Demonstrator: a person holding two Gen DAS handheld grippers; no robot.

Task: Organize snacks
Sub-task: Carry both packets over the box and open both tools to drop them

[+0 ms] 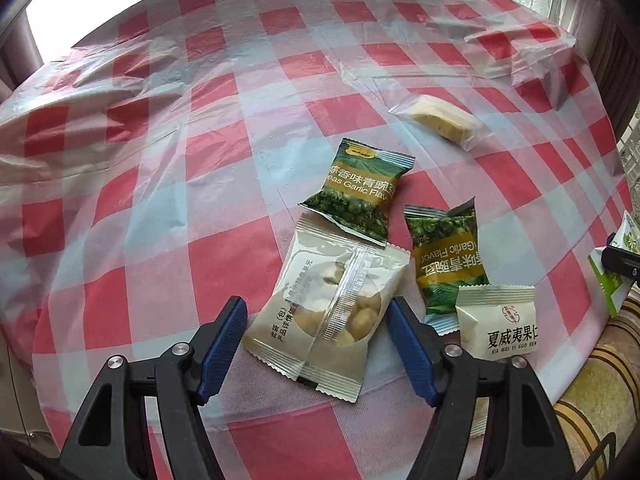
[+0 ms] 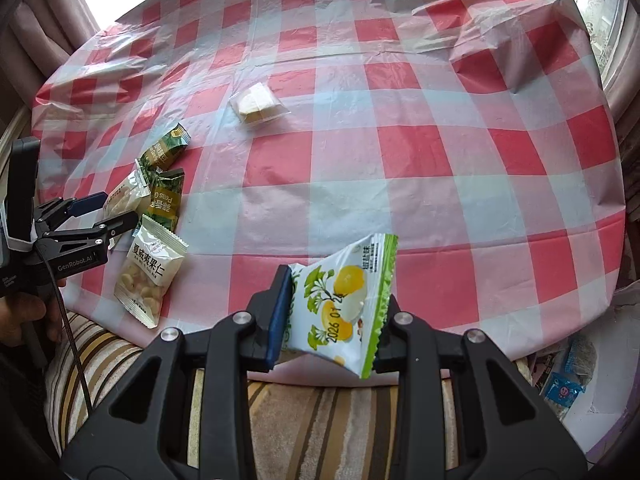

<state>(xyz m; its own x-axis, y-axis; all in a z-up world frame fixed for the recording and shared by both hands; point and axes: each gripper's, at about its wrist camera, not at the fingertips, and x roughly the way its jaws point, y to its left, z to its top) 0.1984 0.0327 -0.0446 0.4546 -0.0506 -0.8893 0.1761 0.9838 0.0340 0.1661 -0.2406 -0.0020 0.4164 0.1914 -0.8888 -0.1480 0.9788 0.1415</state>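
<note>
My left gripper [image 1: 318, 314] is open, its blue fingers on either side of a beige nut packet [image 1: 328, 308] lying back-side up on the checked tablecloth [image 1: 160, 200]. Around it lie two green garlic pea packets [image 1: 360, 188] [image 1: 448, 260], a white macadamia packet [image 1: 498, 322] and a clear-wrapped cake [image 1: 442, 122]. My right gripper [image 2: 334, 308] is shut on a white and green packet with yellow fruit print [image 2: 344, 304], held above the table's near edge. The left gripper also shows in the right wrist view [image 2: 106, 210], at the left by the snack group.
The round table's near edge [image 2: 440, 364] drops to a striped cushion [image 2: 320, 420]. Wrinkled plastic bunches up at the far right [image 2: 480, 12]. Curtains and a bright window ring the table. Loose blue wrappers [image 2: 564, 388] lie on the floor at the right.
</note>
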